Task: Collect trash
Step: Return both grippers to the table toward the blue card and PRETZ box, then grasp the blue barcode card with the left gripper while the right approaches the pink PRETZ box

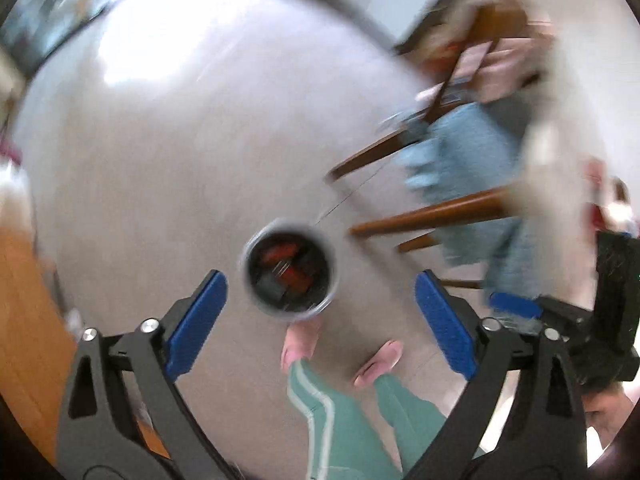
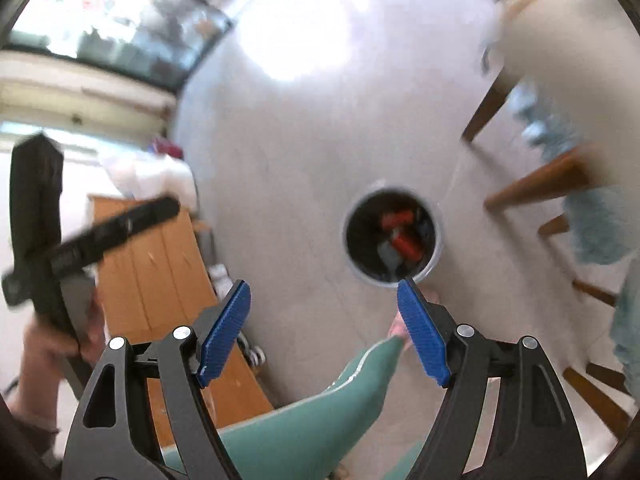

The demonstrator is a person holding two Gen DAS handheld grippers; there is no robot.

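Note:
A round grey trash bin (image 1: 290, 270) stands on the pale floor below me, seen from above. It holds red and dark pieces of trash (image 1: 294, 272). It also shows in the right wrist view (image 2: 394, 236) with the same red trash (image 2: 404, 236) inside. My left gripper (image 1: 320, 312) is open and empty, high above the bin. My right gripper (image 2: 324, 312) is open and empty, also high above the floor, with the bin just beyond its right fingertip. Both views are blurred.
Wooden chair legs (image 1: 432, 212) and a blue fluffy cloth (image 1: 476, 160) are right of the bin. A wooden cabinet (image 2: 168, 264) stands at the left. The person's green trouser legs (image 1: 344, 412) and pink slippers (image 1: 300, 340) are by the bin.

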